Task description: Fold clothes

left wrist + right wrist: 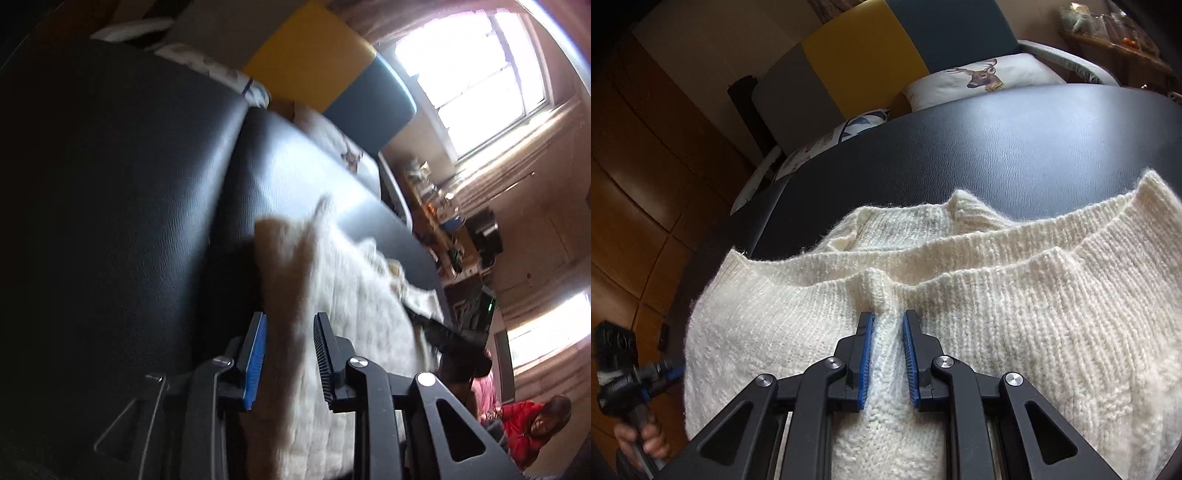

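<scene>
Cream knit sweater (1015,314) lay on the black padded table (997,140). My R gripper (888,354) pinched a ridge near its ribbed edge; L gripper (290,362) was narrow around a raised, blurred fold, contact unclear. Judged mid-fold; next needs both lifting together, carrying edge across w/o slip.

No legible text, label, brand, number or sign appears in either view. The cushion (982,79) behind the dark surface (997,147) bears only a printed stag's head, a picture without any lettering.
</scene>
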Available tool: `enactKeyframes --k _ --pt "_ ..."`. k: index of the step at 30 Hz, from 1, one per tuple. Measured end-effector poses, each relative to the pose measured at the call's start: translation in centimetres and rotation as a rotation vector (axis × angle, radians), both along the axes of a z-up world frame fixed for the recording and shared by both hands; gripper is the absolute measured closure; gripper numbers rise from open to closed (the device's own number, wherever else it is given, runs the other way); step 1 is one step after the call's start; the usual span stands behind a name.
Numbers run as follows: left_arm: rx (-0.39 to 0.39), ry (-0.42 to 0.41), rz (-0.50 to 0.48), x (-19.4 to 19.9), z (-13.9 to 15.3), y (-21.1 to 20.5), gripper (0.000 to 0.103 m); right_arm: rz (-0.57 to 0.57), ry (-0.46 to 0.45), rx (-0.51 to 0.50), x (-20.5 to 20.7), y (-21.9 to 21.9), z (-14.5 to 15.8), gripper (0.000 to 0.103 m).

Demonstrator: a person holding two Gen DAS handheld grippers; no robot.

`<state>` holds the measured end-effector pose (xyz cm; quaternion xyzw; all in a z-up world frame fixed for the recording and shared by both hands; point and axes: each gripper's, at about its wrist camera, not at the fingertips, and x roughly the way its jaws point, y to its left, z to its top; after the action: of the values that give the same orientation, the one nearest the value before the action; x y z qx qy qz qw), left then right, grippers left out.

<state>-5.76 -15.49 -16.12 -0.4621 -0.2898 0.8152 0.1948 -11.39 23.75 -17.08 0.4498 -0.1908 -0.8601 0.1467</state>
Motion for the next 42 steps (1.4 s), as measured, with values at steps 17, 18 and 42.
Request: enactKeyframes --k 17,18,42 --pt "-0.212 0.013 0.109 -1.9 1.9 2.9 0.072 0.021 0.015 -0.159 2.3 2.0 1.0 0.072" --pt "-0.224 0.048 0.107 -1.3 2.8 3.3 0.072 0.023 0.036 -0.175 3.3 3.0 1.7 0.058" --pt "-0.385 0.269 -0.627 -3.7 5.8 31.0 0.069 -0.026 -0.035 0.073 16.9 16.5 1.7 0.09"
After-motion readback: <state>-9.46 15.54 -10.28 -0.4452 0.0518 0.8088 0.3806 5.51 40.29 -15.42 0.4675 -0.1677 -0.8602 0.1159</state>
